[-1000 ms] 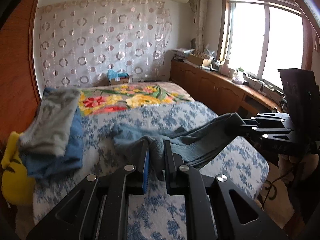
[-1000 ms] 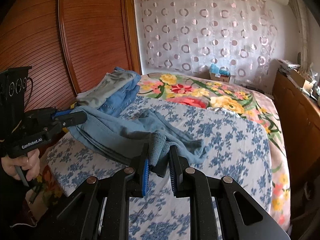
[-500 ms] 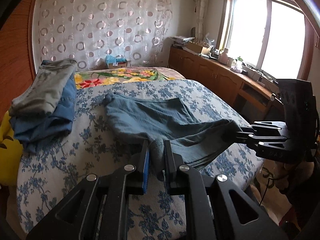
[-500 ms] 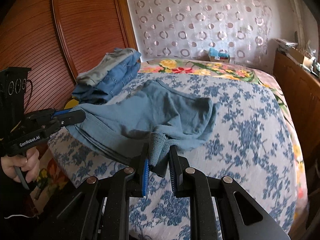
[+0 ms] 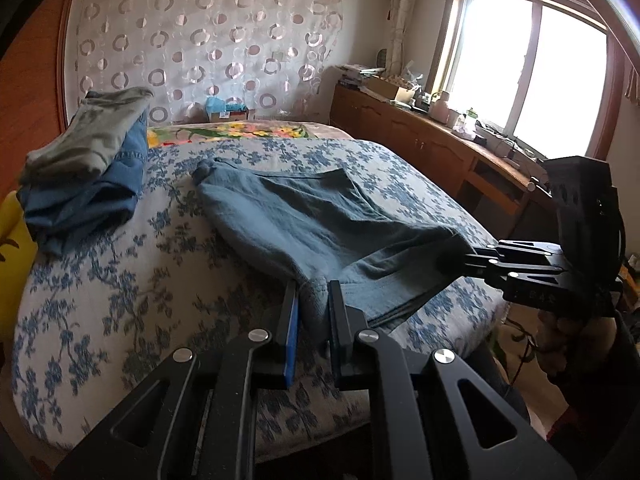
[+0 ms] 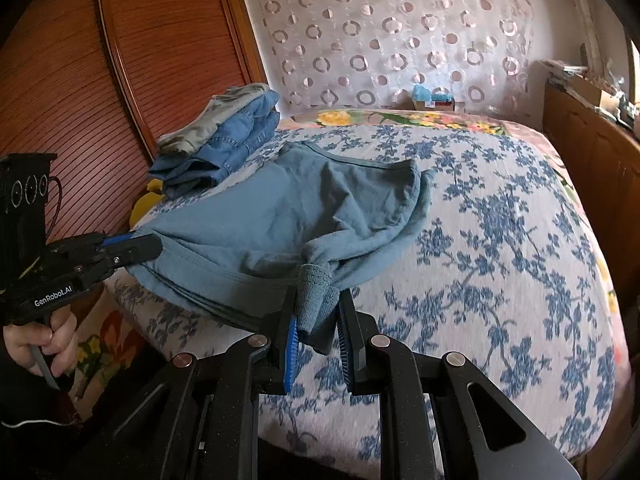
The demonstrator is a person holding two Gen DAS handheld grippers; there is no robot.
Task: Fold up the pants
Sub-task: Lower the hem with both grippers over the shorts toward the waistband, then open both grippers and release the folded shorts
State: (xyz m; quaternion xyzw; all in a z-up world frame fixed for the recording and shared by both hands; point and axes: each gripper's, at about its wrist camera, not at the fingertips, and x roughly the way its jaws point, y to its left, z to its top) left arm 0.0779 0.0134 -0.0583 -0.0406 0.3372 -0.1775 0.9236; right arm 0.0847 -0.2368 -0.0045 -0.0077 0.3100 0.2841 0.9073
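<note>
Teal-blue pants [image 5: 320,220] [image 6: 280,208] lie spread over the blue-flowered bed [image 5: 100,280] [image 6: 500,240], the far part flat and the near edge stretched between both grippers. My left gripper [image 5: 314,300] is shut on a bunched corner of the cloth at the bed's front edge; in the right wrist view the left gripper [image 6: 152,246] pinches the left end, with a hand on its handle. My right gripper [image 6: 318,308] is shut on a ribbed cuff of the pants; in the left wrist view the right gripper [image 5: 472,260] grips the right end.
A pile of folded clothes [image 5: 88,152] [image 6: 224,132], grey on denim, sits at the bed's left side beside a wooden wardrobe [image 6: 120,60]. A yellow cushion [image 5: 12,240] lies below the pile. Wooden cabinets [image 5: 420,140] line the window wall. A small box [image 5: 226,112] stands at the far end.
Both grippers have sunk toward the bed with the pants still held. The cloth, bunched and lifted before, now lies spread flatter on the cover.
</note>
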